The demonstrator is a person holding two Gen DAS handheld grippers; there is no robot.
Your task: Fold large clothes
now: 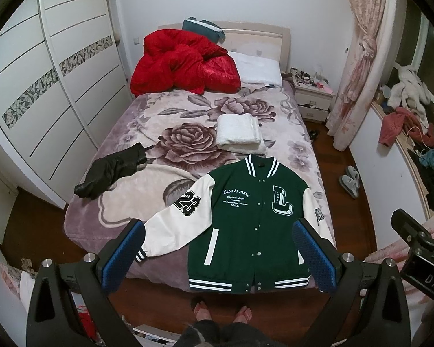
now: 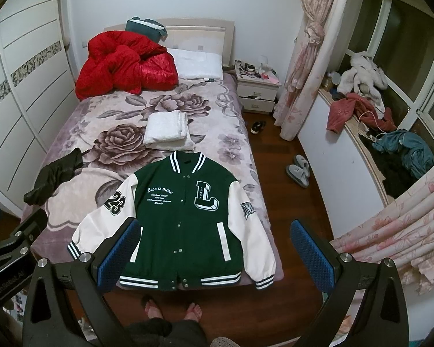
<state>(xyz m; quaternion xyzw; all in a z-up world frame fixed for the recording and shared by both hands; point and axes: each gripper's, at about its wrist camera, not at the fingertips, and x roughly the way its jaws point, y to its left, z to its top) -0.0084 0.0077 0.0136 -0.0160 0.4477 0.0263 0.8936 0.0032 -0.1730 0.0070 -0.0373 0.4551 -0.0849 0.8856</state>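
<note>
We are looking down from high above the bed's (image 1: 188,133) foot through both wrist cameras, facing its headboard (image 2: 188,29); both views are sharing the jacket (image 1: 251,225), left camera sitting leftward.

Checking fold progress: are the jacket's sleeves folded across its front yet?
No, both white sleeves of the green jacket lie spread outward on the bed.

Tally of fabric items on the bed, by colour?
Green and white: 1, the jacket
Black: 1, the black garment
White: 2, the folded white stack and the pillow
Red: 1, the red quilt
Teal: 1, the bundle at the headboard
Total: 6
</note>
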